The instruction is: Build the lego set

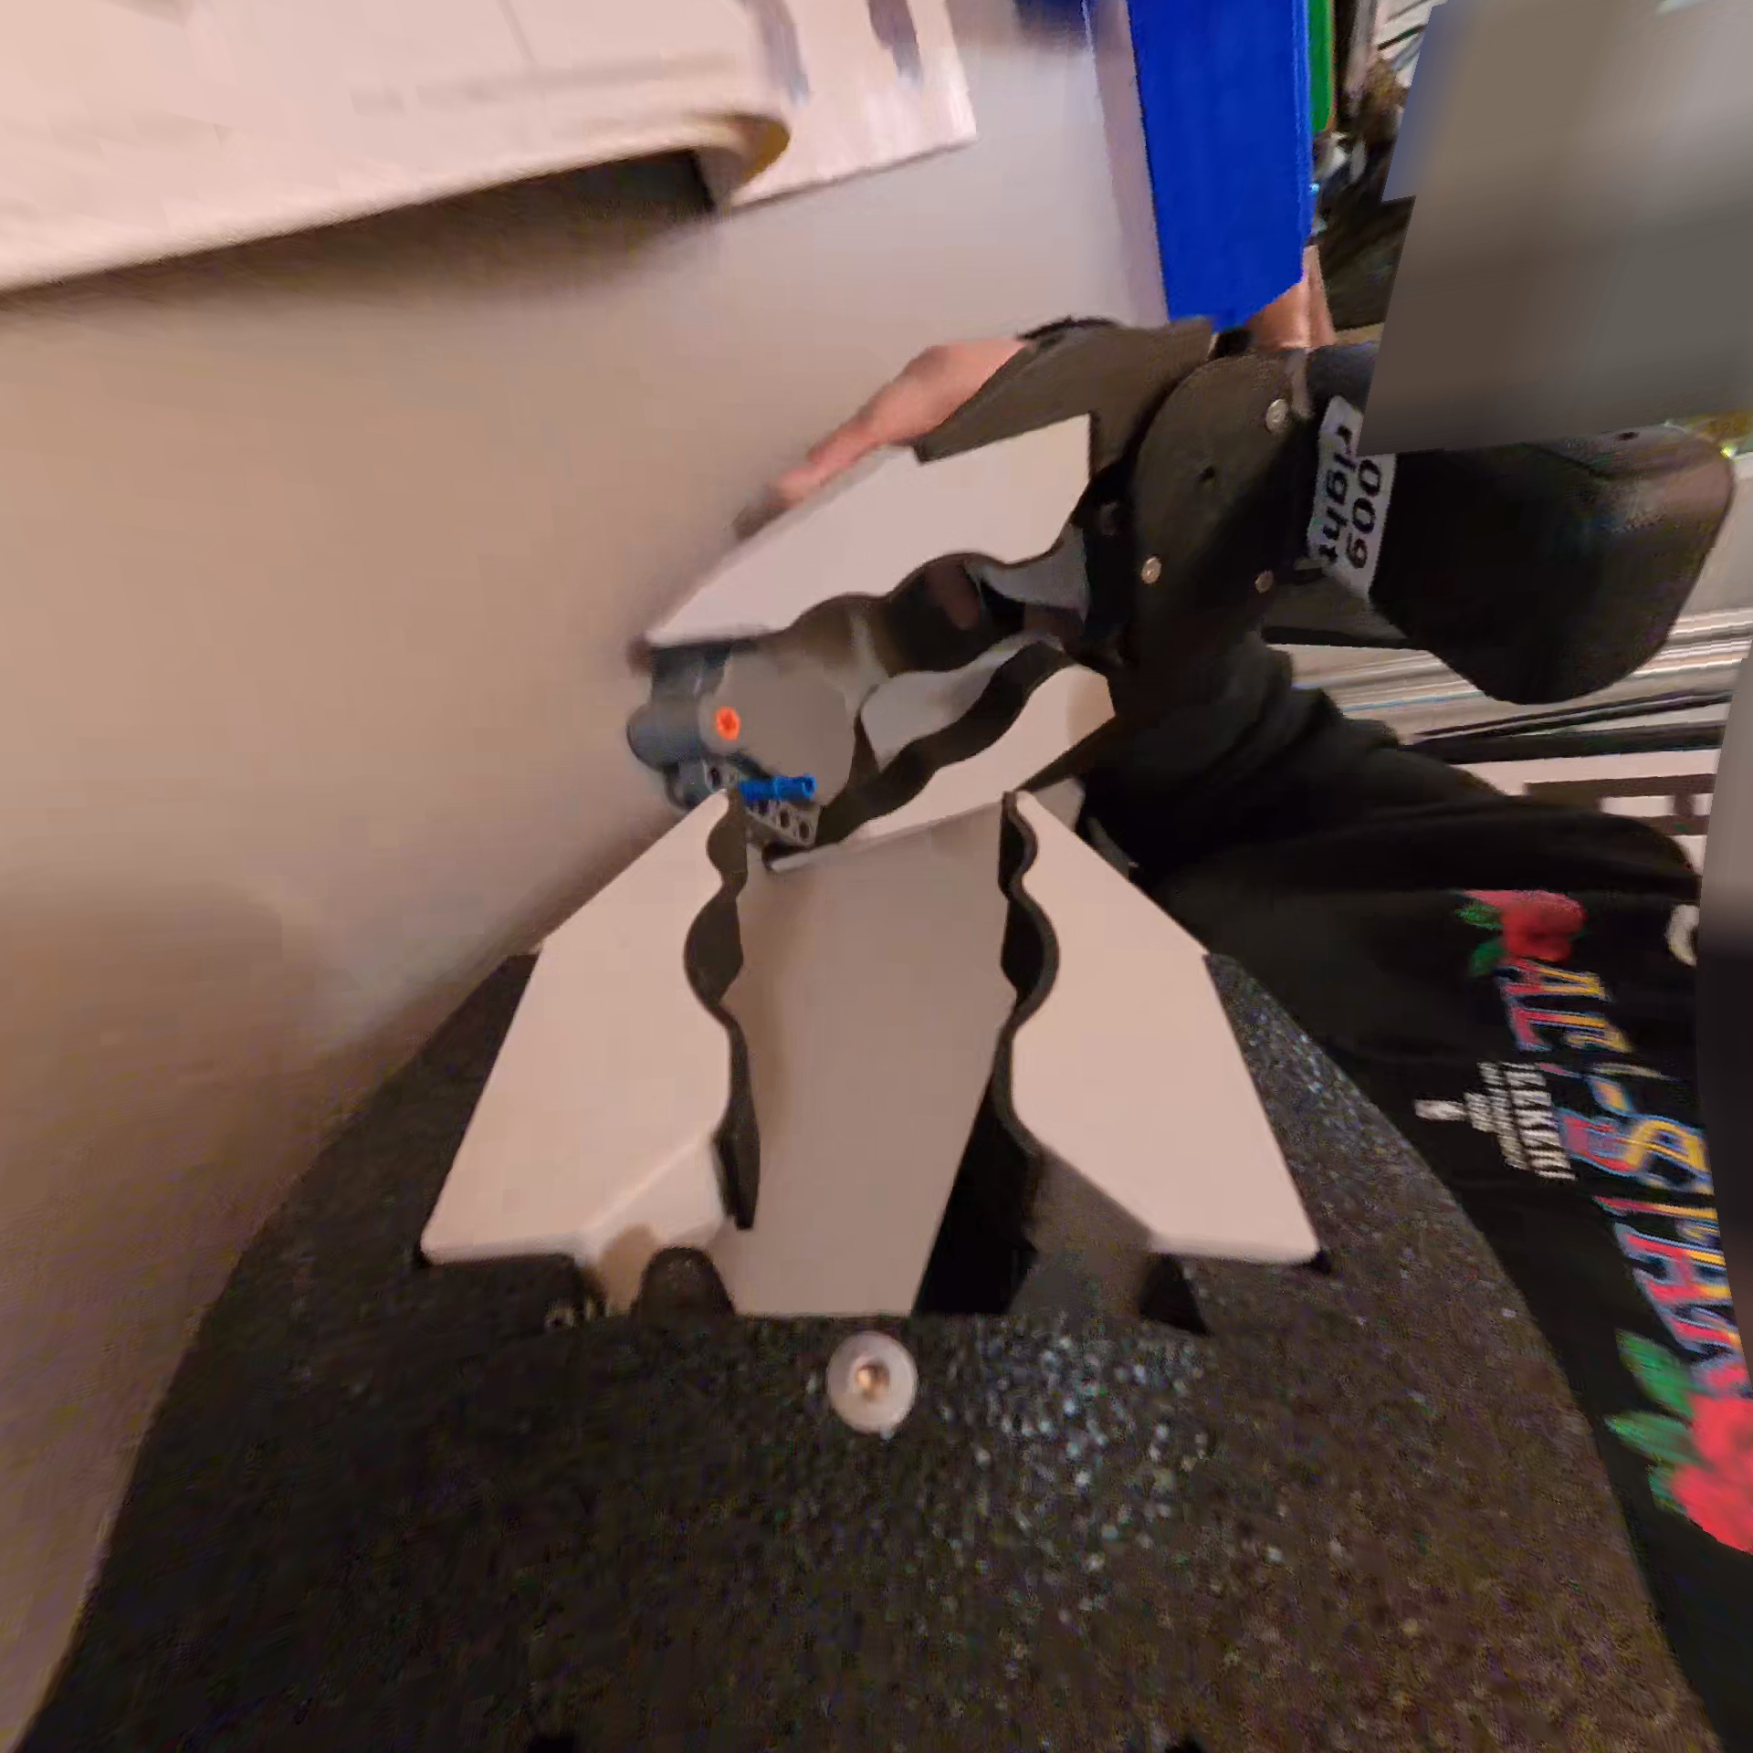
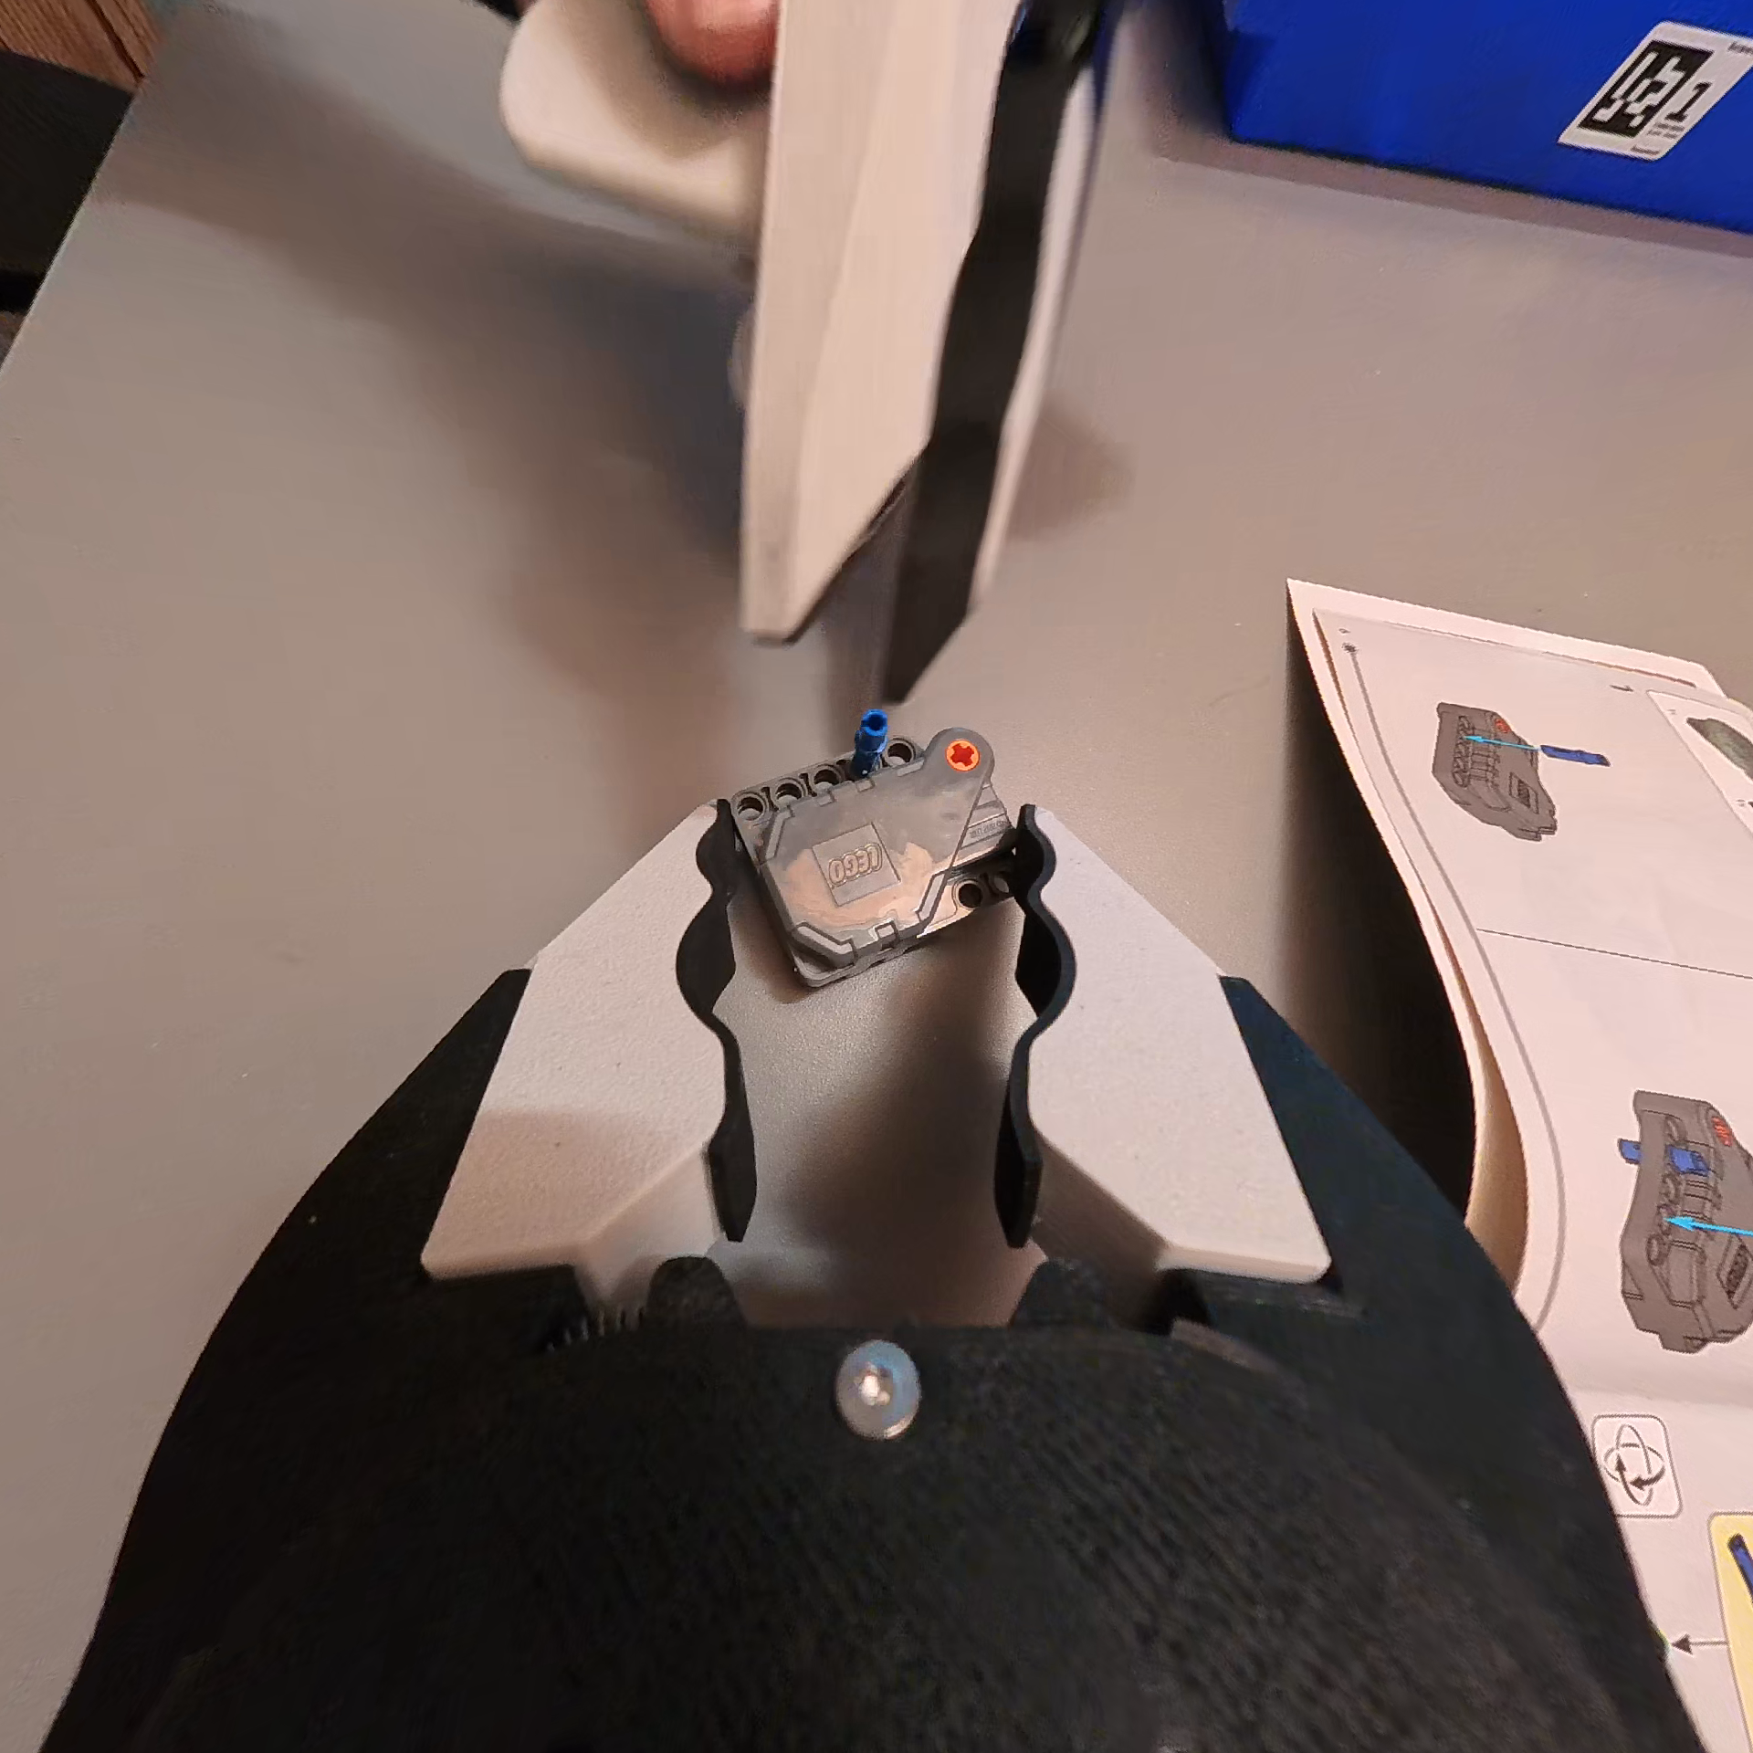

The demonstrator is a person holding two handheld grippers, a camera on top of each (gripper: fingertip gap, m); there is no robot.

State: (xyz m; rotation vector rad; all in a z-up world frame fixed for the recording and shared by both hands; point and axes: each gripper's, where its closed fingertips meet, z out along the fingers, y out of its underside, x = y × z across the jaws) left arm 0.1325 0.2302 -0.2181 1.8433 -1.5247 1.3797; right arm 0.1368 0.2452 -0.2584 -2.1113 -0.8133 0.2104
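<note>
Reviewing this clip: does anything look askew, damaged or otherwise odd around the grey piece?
The small blue plastic pin stands proud of the hole row on the grey Lego block held in the right claw, apparently only partly seated. The block sits slightly rotated. No damage visible.

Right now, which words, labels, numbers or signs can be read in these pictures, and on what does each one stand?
I do not repeat writing; it stands on:
Grey motor block in the right gripper: raised logo.
White sticker on that gripper.
Blue box: coded tag.
Instruction booklet: marks too small.
Black garment: coloured print.
</note>
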